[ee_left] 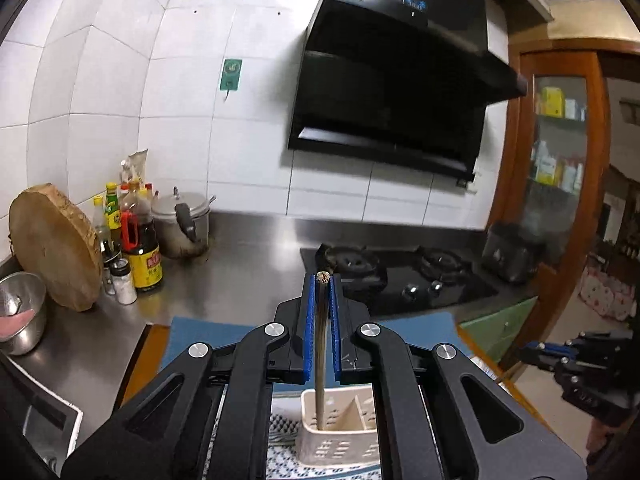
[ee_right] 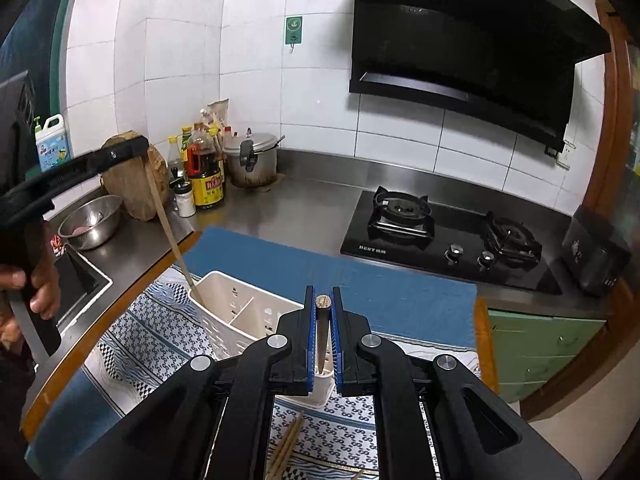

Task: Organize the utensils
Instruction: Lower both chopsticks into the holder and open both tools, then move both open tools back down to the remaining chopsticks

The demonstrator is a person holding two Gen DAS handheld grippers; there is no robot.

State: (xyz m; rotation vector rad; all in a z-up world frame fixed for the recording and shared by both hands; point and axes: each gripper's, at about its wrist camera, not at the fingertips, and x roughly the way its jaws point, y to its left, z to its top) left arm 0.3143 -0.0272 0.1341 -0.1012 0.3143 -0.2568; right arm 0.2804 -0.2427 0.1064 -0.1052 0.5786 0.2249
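My left gripper (ee_left: 322, 280) is shut on a wooden chopstick (ee_left: 319, 360) held upright, its lower end inside the left compartment of the white slotted utensil holder (ee_left: 340, 432). In the right wrist view the left gripper (ee_right: 138, 148) shows at the left with that chopstick (ee_right: 168, 232) slanting down into the holder's (ee_right: 240, 312) far-left end. My right gripper (ee_right: 322, 302) is shut on another wooden chopstick (ee_right: 323, 336), tip pointing down over the holder's near end. Loose chopsticks (ee_right: 286, 448) lie on the patterned cloth (ee_right: 152, 328) below. The right gripper (ee_left: 560, 354) shows at the right of the left wrist view.
A blue mat (ee_right: 360, 276) lies under the cloth on the steel counter (ee_right: 300, 208). Sauce bottles (ee_right: 204, 172), a round chopping block (ee_right: 132, 184), a pressure cooker (ee_right: 252, 160) and a steel bowl (ee_right: 92, 220) stand at the left. A gas hob (ee_right: 452, 240) is at the right, a sink (ee_right: 80, 280) at the left.
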